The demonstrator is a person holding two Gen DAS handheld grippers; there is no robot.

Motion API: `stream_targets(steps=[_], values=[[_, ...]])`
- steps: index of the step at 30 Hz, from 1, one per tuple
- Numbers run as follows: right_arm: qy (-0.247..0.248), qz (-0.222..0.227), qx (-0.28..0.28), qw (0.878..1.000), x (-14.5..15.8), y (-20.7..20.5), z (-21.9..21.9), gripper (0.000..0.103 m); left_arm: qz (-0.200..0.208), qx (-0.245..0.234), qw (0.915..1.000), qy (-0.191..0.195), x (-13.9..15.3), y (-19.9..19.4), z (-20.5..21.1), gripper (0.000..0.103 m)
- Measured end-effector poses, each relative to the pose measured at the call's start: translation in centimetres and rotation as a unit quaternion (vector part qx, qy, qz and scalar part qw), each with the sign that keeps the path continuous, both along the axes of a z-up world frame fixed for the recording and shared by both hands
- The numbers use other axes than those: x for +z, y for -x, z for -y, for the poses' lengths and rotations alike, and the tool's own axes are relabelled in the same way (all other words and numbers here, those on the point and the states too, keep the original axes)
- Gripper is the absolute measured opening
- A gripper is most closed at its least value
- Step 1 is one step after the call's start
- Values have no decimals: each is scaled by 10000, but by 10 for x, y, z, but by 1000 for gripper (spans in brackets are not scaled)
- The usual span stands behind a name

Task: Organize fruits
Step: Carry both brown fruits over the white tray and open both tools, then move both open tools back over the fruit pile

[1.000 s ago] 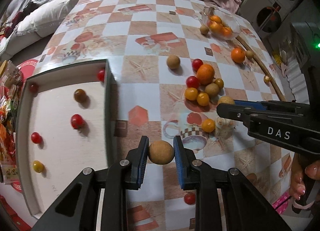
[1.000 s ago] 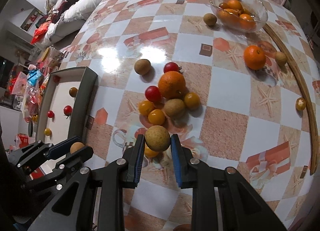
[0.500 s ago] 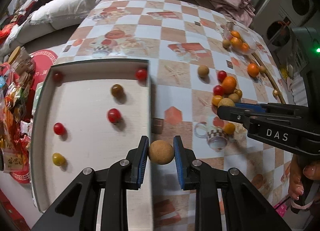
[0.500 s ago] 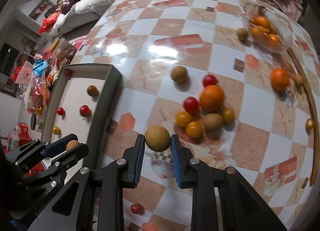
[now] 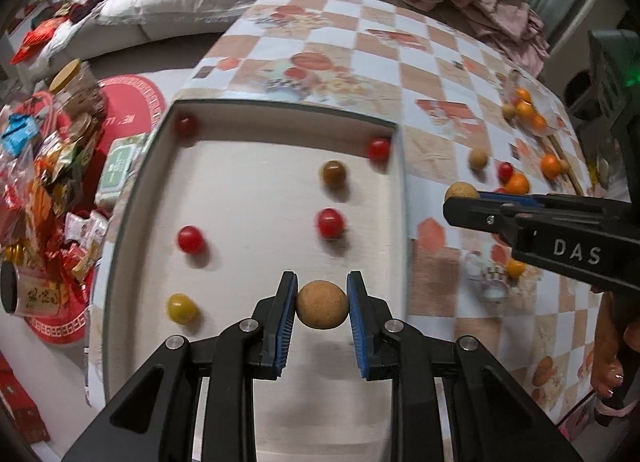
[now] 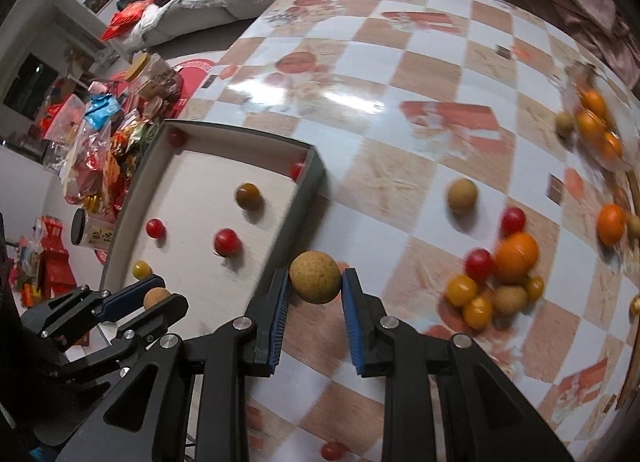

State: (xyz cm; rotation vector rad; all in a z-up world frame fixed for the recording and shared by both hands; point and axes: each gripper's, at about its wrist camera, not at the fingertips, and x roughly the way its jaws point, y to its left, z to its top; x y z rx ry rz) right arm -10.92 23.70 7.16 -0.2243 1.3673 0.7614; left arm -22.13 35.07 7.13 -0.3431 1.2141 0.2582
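Transport step: a brown fruit (image 5: 322, 305) is pinched by the left gripper (image 5: 322, 308) above the tray (image 5: 120, 222), another (image 6: 315, 277) by the right gripper (image 6: 315, 282); release is required next.

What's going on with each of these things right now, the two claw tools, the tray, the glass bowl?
Left gripper: shut on a tan round fruit, held above the tray.
Right gripper: shut on a speckled tan fruit, beside the tray's rim.
Tray: holds six small fruits, lying apart.
Glass bowl: upright, holds oranges.
Fruit pile: loose on the tablecloth.
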Motion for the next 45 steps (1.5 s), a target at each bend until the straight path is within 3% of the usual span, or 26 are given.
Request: stream_targets(steps=[10, 21, 38, 40, 41, 42, 43, 45], values=[[-141, -181, 384, 9990, -13, -2, -66, 29, -242, 378, 9989, -120, -29, 4, -33, 27], [-104, -122, 763, 9970, -27, -3, -124, 29, -372, 361, 9985, -144, -41, 4, -37, 27], [-56, -337, 1142, 9929, -43, 2, -155, 30, -209, 401, 9989, -77, -41, 10, -40, 27], [-87, -370, 1129, 9929, -42, 1, -154, 34, -200, 378, 9991, -75, -41, 10, -40, 27], [-114, -393, 1122, 9928, -42, 1, -154, 38, -196, 366, 9991, -62, -41, 10, -40, 35], [-157, -425, 1116, 9927, -41, 0, -153, 39, -190, 365, 9991, -41, -41, 11, -40, 60], [-179, -432, 1113, 9927, -40, 0, -152, 43, -157, 387, 9991, -68, -40, 12, -40, 70], [-231, -435, 1109, 9926, -37, 0, -150, 47, -8, 385, 9990, -209, -34, 15, -37, 74]])
